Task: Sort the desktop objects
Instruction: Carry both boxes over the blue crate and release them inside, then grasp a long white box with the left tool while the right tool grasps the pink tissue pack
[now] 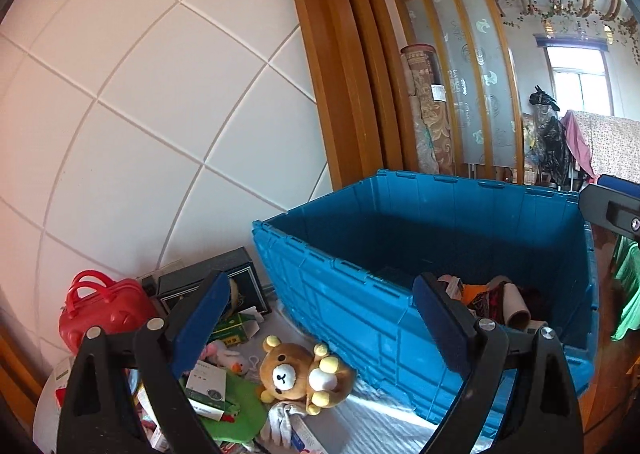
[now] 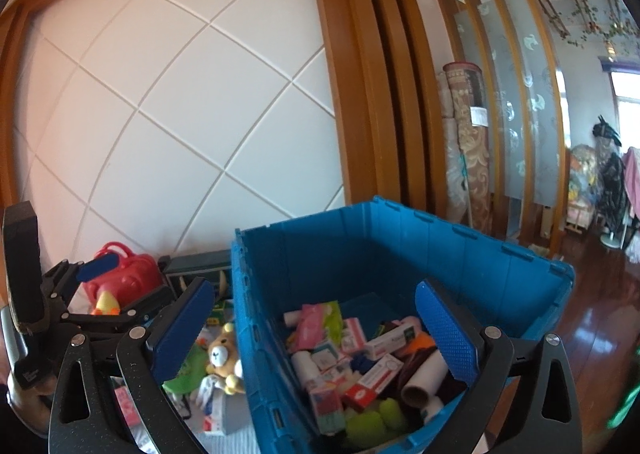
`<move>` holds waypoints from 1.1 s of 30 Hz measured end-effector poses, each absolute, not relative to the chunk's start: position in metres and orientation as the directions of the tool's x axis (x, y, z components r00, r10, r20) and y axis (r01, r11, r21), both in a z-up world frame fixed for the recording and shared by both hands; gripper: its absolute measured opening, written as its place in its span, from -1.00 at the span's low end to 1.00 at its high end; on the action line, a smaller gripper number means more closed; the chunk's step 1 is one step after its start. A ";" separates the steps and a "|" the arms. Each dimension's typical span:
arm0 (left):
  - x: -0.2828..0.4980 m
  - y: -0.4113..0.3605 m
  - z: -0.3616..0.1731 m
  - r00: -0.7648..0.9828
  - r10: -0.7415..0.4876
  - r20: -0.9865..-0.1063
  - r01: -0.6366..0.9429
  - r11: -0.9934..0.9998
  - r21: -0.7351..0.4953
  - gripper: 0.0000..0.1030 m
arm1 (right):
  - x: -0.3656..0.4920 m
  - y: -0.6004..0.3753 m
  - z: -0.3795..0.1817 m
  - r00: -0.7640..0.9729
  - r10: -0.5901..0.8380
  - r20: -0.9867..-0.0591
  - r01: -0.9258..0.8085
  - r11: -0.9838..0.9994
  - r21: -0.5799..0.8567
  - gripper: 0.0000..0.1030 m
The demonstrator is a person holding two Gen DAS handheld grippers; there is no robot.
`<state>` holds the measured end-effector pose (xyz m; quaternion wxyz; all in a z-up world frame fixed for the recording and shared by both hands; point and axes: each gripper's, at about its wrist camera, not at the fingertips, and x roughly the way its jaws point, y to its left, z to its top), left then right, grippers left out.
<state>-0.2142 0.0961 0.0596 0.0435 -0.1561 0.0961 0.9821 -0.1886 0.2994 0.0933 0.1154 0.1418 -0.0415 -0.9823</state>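
Note:
My left gripper is open, with nothing between its blue pads. It hangs over a pile of loose things beside a blue plastic bin. A brown bear plush lies on its back just below the jaws, against the bin's wall. My right gripper is open and empty above the bin. The bin holds several small boxes, paper rolls and packets. From the right wrist view, the left gripper shows at the far left and the bear lies left of the bin.
A red toy suitcase and a dark box stand against the white tiled wall. Green cloth, small cartons and a white sock lie on the silver mat. A wooden door frame rises behind the bin.

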 end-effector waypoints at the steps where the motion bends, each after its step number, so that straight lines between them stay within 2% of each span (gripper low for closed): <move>1: -0.210 0.088 0.058 -0.947 0.039 -0.318 -0.100 -0.979 0.179 0.83 | -0.186 0.291 0.093 -0.930 -0.244 -0.276 0.222 -0.969 0.111 0.99; 6: -0.190 0.036 0.048 -0.941 -0.030 -0.338 -0.038 -0.980 0.194 0.83 | -0.172 0.244 0.086 -0.913 -0.280 -0.296 0.258 -0.960 0.111 0.99; 13: -0.138 -0.072 0.017 -0.907 -0.199 -0.371 0.103 -0.959 0.262 0.83 | -0.157 0.155 0.064 -0.853 -0.372 -0.367 0.344 -0.928 0.142 0.99; 20: -0.100 -0.180 -0.024 -0.820 -0.338 -0.463 0.215 -0.930 0.298 0.83 | -0.151 0.069 0.015 -0.747 -0.465 -0.475 0.410 -0.885 0.222 0.99; 25: -0.097 -0.211 -0.046 -0.787 -0.357 -0.503 0.235 -0.928 0.290 0.83 | -0.165 0.013 -0.044 -0.612 -0.507 -0.607 0.445 -0.855 0.265 0.99; 33: -0.127 -0.226 -0.100 -0.740 -0.346 -0.576 0.195 -0.931 0.309 0.83 | -0.187 -0.039 -0.093 -0.523 -0.475 -0.707 0.489 -0.847 0.207 0.99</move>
